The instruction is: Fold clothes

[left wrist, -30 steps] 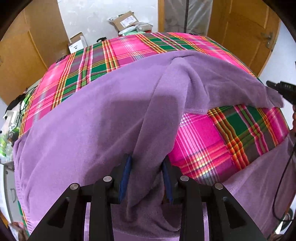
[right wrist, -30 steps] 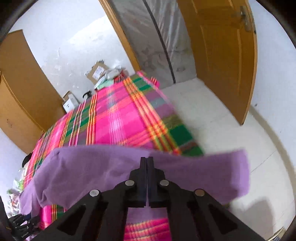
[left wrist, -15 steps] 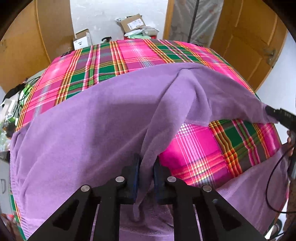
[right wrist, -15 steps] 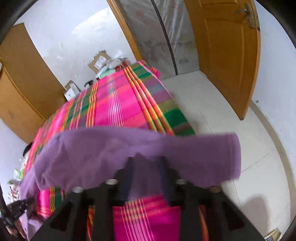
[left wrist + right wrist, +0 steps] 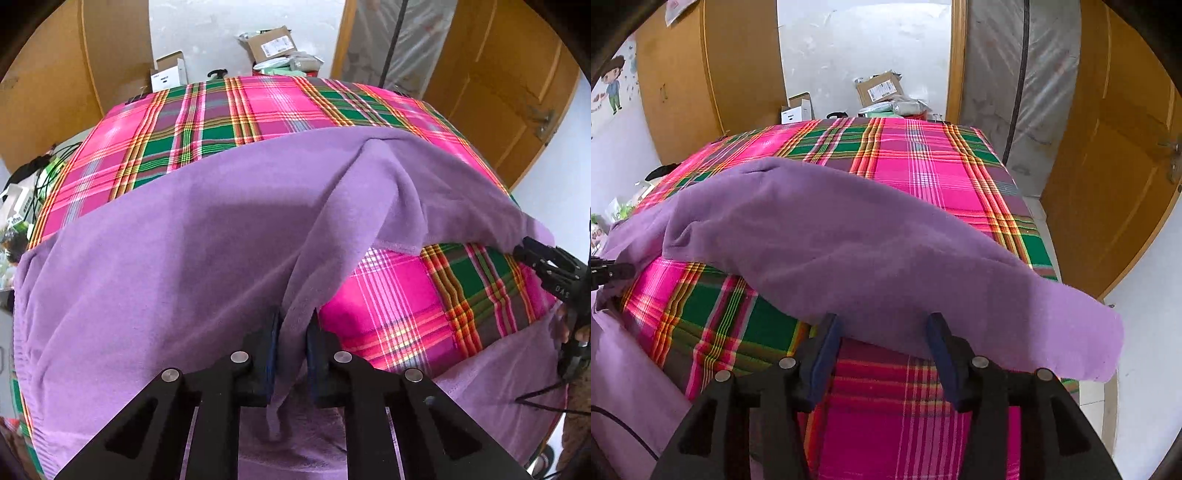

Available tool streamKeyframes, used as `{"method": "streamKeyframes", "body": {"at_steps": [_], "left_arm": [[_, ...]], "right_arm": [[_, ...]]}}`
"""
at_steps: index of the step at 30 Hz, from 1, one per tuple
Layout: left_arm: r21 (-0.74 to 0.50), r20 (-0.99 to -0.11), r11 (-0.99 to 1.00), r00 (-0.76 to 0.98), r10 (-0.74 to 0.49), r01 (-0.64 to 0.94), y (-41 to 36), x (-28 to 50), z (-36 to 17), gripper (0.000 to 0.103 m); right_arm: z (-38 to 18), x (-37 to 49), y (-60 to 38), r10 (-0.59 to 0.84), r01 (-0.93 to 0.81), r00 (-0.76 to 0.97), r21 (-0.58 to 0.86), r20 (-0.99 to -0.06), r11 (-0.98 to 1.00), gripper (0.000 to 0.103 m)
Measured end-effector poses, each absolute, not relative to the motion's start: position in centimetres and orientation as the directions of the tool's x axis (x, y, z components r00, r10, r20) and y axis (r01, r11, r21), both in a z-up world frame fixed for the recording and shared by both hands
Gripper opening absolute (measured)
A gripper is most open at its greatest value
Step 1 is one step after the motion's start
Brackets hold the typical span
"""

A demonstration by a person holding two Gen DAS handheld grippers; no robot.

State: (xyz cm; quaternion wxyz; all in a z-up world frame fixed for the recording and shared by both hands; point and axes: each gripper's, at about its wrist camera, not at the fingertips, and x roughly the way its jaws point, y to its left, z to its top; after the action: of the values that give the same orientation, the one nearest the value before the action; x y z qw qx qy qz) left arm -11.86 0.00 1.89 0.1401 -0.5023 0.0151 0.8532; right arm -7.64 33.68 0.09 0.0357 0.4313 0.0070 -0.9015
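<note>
Pinching a gathered fold of the purple garment, my left gripper has its fingers narrow, with cloth between the blue pads. My right gripper stands wide open; the garment's lifted edge lies just in front of its fingertips, and I cannot tell if it touches them. The garment is spread over the pink and green plaid cloth on the table, one part folded over. Both grippers point forward and slightly down.
</note>
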Motion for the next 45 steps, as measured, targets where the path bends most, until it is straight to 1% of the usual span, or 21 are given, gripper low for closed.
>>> {"method": "streamKeyframes", "body": {"at_steps": [1,2,4,5,6,7,8,9,10,19,21,24,26,28,34,36,38,41,42,43,45], "left_arm": [[-0.119,-0.858,-0.961,-0.461,0.226,-0.251,-0.1,-11.9,2.0,0.013],[-0.123,-0.855,-0.961,-0.465,0.229,-0.248,-0.2,-11.9,2.2,0.013],[-0.13,-0.849,-0.962,-0.473,0.234,-0.241,-0.5,-11.9,2.4,0.013],[-0.134,-0.846,-0.962,-0.477,0.236,-0.238,-0.6,-11.9,2.6,0.013],[-0.138,-0.844,-0.962,-0.48,0.238,-0.235,-0.7,-11.8,2.7,0.013],[-0.142,-0.841,-0.962,-0.484,0.241,-0.233,-0.9,-11.8,2.8,0.013],[-0.146,-0.837,-0.962,-0.488,0.245,-0.232,-1.0,-11.8,3.0,0.013],[-0.15,-0.834,-0.961,-0.493,0.249,-0.232,-1.1,-11.7,3.2,0.01],[-0.154,-0.83,-0.961,-0.497,0.253,-0.231,-1.3,-11.7,3.4,0.009],[-0.183,-0.819,-0.952,-0.497,0.287,-0.247,-1.6,-10.9,4.2,0.009],[-0.19,-0.825,-0.949,-0.483,0.293,-0.252,-1.7,-10.7,3.8,0.009],[-0.197,-0.835,-0.946,-0.461,0.299,-0.257,-1.7,-10.5,3.1,0.007],[-0.196,-0.839,-0.944,-0.453,0.302,-0.267,-1.7,-10.3,3.0,0.007],[-0.196,-0.839,-0.942,-0.45,0.305,-0.273,-1.7,-10.1,2.9,0.007],[-0.197,-0.842,-0.939,-0.443,0.309,-0.281,-2.0,-9.8,3.0,0.007],[-0.197,-0.843,-0.94,-0.441,0.308,-0.28,-2.0,-9.9,2.9,0.007],[-0.197,-0.841,-0.94,-0.444,0.308,-0.278,-2.0,-9.9,3.0,0.007],[-0.199,-0.839,-0.94,-0.446,0.31,-0.279,-1.8,-9.9,3.3,0.007],[-0.2,-0.837,-0.939,-0.449,0.312,-0.279,-1.7,-9.9,3.4,0.007],[-0.201,-0.836,-0.939,-0.451,0.313,-0.28,-1.6,-10.0,3.5,0.007],[-0.201,-0.835,-0.938,-0.452,0.315,-0.283,-1.3,-10.1,3.6,0.007]], "right_arm": [[0.1,-7.7,33.8,-0.06,0.068,-0.625,0.023,-0.778,-0.997,0.047],[0.2,-7.8,34.1,-0.052,0.058,-0.626,0.02,-0.778,-0.998,0.043],[0.3,-8.0,34.7,-0.032,0.031,-0.627,0.016,-0.779,-0.999,0.024],[0.3,-8.0,35.0,-0.022,0.017,-0.626,0.015,-0.779,-1.0,0.017],[0.4,-8.1,35.3,-0.012,0.003,-0.627,0.014,-0.779,-1.0,0.003],[0.5,-8.3,35.6,-0.007,-0.007,-0.631,0.015,-0.776,-1.0,0.003],[0.7,-8.5,36.0,-0.002,-0.016,-0.636,0.016,-0.772,-1.0,0.002],[0.8,-8.7,36.4,0.003,-0.026,-0.64,0.018,-0.769,-1.0,0.002],[1.0,-8.9,36.7,0.01,-0.036,-0.645,0.018,-0.764,-0.999,0.002],[6.0,-10.3,39.2,0.116,-0.124,-0.735,-0.036,-0.668,-0.992,0.002],[6.3,-10.3,39.5,0.145,-0.138,-0.734,-0.063,-0.663,-0.988,0.002],[4.8,-10.6,40.0,0.163,-0.141,-0.688,-0.09,-0.707,-0.986,0.002],[3.5,-10.8,40.4,0.136,-0.124,-0.644,-0.072,-0.753,-0.99,0.002],[2.8,-10.8,40.7,0.115,-0.121,-0.621,-0.049,-0.775,-0.991,0.002],[3.7,-9.1,43.8,0.043,-0.182,-0.633,0.094,-0.773,-0.979,0.002],[3.6,-8.3,45.2,0.072,-0.237,-0.636,0.105,-0.768,-0.966,0.003],[3.2,-7.8,46.8,0.101,-0.305,-0.627,0.124,-0.773,-0.944,0.008],[2.3,-7.4,49.5,0.065,-0.38,-0.625,0.231,-0.778,-0.895,0.019],[1.9,-7.2,50.4,0.051,-0.401,-0.626,0.265,-0.778,-0.877,0.03],[1.5,-7.3,50.9,0.031,-0.408,-0.627,0.295,-0.778,-0.864,0.038],[0.6,-7.7,51.7,-0.019,-0.406,-0.629,0.349,-0.777,-0.845,0.041]]}}
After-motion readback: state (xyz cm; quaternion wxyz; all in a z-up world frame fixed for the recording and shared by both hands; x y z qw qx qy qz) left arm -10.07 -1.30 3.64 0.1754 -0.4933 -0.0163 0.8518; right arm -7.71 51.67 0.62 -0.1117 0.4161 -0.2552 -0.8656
